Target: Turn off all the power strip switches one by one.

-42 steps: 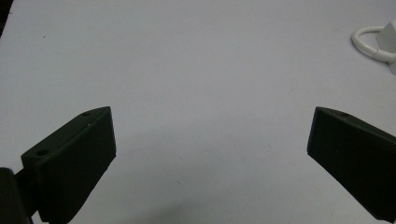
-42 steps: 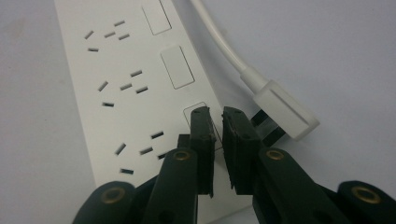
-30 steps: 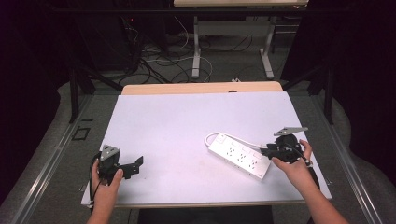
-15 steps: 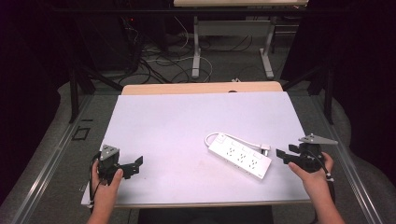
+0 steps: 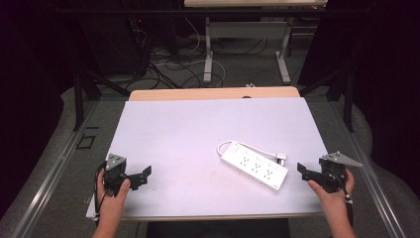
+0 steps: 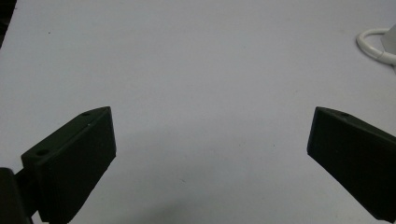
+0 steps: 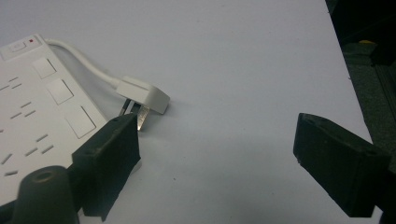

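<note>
both grippers' jaws wide apart, empty, power strip [image 5: 254, 166] between them

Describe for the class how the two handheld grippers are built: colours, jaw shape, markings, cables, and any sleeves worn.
Both are black. The left gripper and right gripper each carry a grey three-cornered plate on top. In the gripper views the jaws are matt black wedge-shaped blocks with small round holes near their top edges. A thin black cable trails from the left gripper by the hand. No sleeves reach the forearms that show.
</note>
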The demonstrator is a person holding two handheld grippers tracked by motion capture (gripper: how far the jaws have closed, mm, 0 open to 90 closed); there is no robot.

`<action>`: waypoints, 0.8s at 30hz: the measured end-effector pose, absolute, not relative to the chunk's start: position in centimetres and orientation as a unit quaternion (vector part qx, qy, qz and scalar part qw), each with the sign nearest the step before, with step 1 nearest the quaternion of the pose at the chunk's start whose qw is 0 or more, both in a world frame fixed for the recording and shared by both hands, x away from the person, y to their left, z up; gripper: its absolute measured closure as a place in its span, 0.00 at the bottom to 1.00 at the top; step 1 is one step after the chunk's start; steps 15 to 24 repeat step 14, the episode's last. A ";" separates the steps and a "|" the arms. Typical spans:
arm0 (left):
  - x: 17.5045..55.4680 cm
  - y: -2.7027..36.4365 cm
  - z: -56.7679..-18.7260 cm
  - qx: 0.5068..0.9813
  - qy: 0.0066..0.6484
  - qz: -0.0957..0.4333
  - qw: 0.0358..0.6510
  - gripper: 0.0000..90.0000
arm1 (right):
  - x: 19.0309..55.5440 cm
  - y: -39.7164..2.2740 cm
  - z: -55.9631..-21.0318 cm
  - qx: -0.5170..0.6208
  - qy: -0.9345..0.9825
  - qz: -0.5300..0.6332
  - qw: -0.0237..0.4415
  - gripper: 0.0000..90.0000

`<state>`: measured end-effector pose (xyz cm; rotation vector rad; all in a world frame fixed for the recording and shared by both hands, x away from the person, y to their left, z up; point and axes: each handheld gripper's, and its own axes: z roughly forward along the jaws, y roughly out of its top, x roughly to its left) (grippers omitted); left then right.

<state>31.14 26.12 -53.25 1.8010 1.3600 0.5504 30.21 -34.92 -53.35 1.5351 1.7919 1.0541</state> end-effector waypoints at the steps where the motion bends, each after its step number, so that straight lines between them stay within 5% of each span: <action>1: 31.1 26.1 -53.3 0.711 0.537 0.217 0.397 0.01 | 30.1 -35.0 -53.4 0.575 0.666 0.390 0.272 0.13; 24: 31.2 26.1 -53.2 0.712 0.536 0.219 0.397 0.01 | 30.1 -36.0 -54.4 0.603 0.647 0.384 0.264 0.10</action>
